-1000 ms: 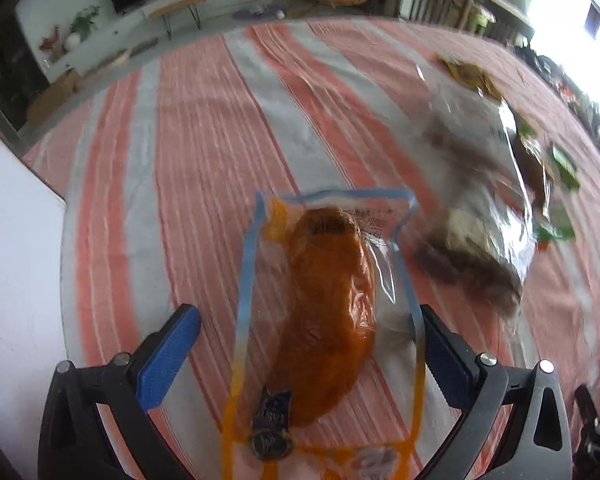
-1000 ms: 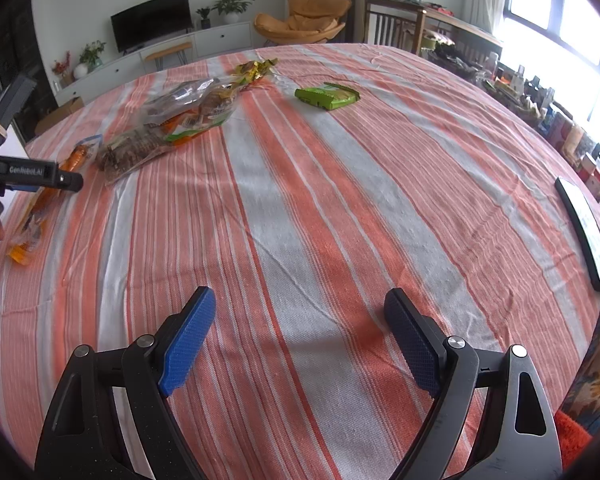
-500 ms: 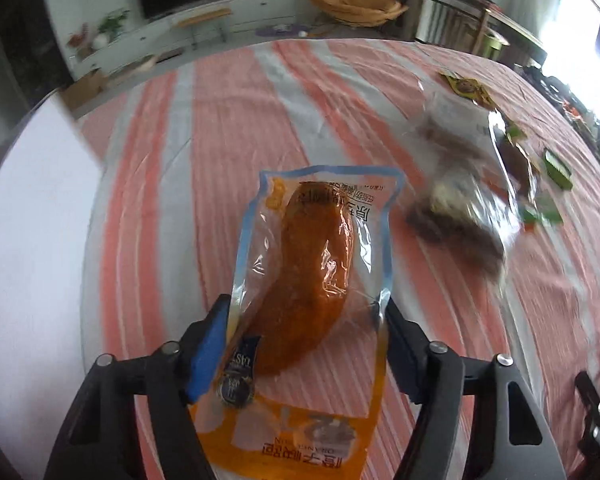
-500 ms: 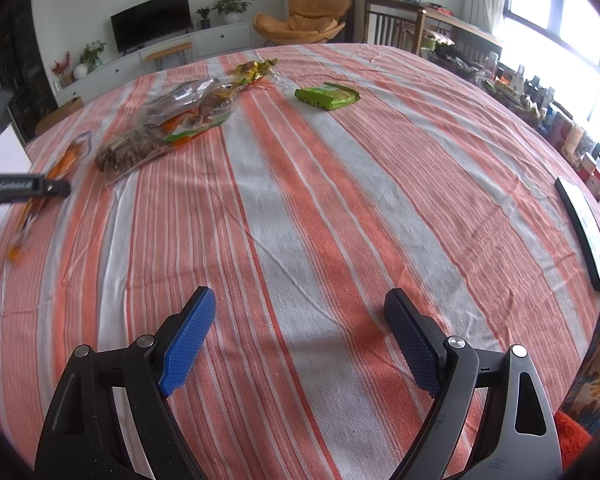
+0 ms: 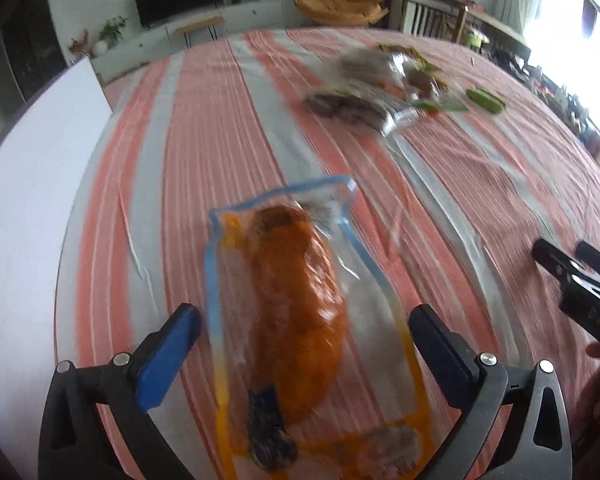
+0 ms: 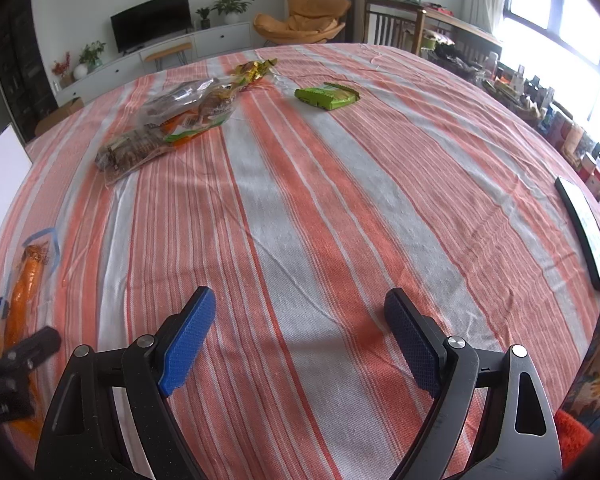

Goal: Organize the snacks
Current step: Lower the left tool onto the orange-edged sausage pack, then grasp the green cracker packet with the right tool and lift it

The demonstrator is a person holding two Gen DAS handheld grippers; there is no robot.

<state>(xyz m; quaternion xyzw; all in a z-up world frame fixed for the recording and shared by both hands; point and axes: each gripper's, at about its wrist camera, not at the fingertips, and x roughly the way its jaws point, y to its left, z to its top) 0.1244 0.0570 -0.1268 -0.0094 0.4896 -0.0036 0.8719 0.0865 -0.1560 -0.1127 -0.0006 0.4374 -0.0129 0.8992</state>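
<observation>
A clear packet with blue and yellow edges and an orange snack inside (image 5: 296, 300) lies flat on the striped tablecloth (image 5: 220, 128). My left gripper (image 5: 300, 344) straddles it with its jaws opening; the blue pads stand clear of the packet's sides. The same packet (image 6: 26, 280) shows at the far left of the right wrist view, with the left gripper's body (image 6: 12, 352) over its near end. My right gripper (image 6: 300, 340) hovers open over bare cloth, nothing between its fingers.
A clear bag of mixed snacks (image 6: 168, 128) lies far left, a gold wrapper (image 6: 254, 70) behind it, a green packet (image 6: 327, 96) to its right. A dark flat remote (image 6: 586, 232) sits at the right edge. A white board (image 5: 24, 200) borders the left.
The left jaws narrowed onto the orange packet, carried it nearer the table's front edge, then spread wide again. The right gripper has not moved.
</observation>
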